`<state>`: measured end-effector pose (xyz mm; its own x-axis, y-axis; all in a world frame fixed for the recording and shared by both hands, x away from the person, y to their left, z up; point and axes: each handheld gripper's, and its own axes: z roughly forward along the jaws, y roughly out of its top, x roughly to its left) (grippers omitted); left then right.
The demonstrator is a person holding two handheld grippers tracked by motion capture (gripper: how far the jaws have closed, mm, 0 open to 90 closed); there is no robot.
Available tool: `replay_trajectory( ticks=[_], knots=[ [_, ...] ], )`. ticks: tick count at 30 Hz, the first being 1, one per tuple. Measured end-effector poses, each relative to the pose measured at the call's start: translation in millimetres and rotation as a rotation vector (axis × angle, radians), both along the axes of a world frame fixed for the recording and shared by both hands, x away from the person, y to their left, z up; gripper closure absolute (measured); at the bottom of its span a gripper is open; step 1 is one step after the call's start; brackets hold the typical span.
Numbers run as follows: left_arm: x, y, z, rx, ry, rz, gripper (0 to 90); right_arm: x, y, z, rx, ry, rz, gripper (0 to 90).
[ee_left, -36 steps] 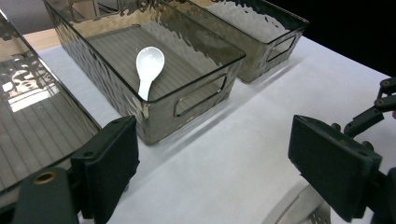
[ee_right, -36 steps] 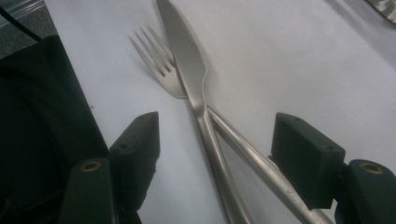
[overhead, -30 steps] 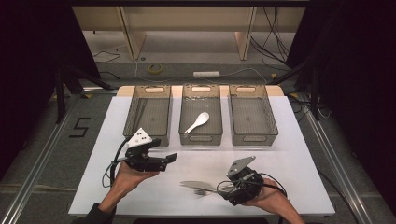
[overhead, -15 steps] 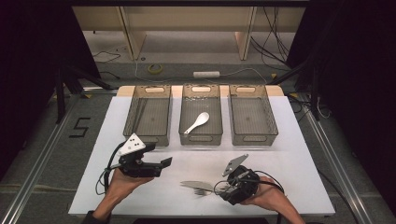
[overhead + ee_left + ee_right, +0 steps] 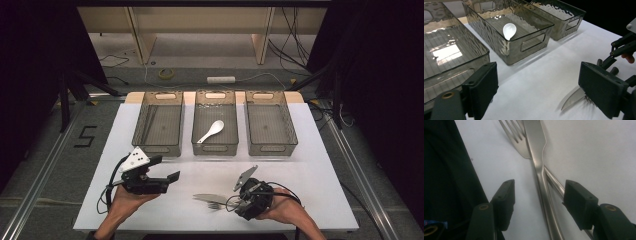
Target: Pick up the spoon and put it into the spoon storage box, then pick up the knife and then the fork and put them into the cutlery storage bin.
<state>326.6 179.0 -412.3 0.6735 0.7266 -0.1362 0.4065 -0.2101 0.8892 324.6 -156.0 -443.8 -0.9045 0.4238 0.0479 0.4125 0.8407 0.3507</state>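
High view: right hand-held gripper [image 5: 239,201] half-open astride knife [image 5: 209,198] and fork [image 5: 218,205], nothing gripped; spoon [image 5: 210,131] in middle bin [image 5: 215,148].

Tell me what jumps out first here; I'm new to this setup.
Three smoky clear bins stand in a row at the table's far side, the middle one holding a white spoon. At the near edge, a knife lies crossed over a fork, both handles between the right gripper's closing, not yet touching jaws.
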Motion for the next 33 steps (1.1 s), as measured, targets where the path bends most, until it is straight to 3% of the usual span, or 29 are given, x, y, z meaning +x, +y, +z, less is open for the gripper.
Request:
replay_trajectory(
  ticks=[11, 15, 25, 33],
  knots=[
    [-3.8, 0.0, -0.8, 0.003, -0.007, 0.001, 15.6, 2.5, 2.7, -9.0, -0.071, 0.015, 0.017, 57.3],
    [-4.7, -0.1, -2.4, 0.008, -0.008, 0.003, 15.6, 4.0, 2.3, -10.4, -0.083, 0.021, 0.002, 62.4],
    [-7.6, -1.6, -4.5, 0.019, -0.009, -0.006, 15.6, 6.3, 5.4, -13.3, -0.121, 0.016, 0.029, 70.0],
    [-7.5, -2.0, -4.7, 0.019, -0.009, -0.005, 15.6, 7.2, 6.5, -14.2, -0.122, 0.009, 0.034, 74.5]
  ],
)
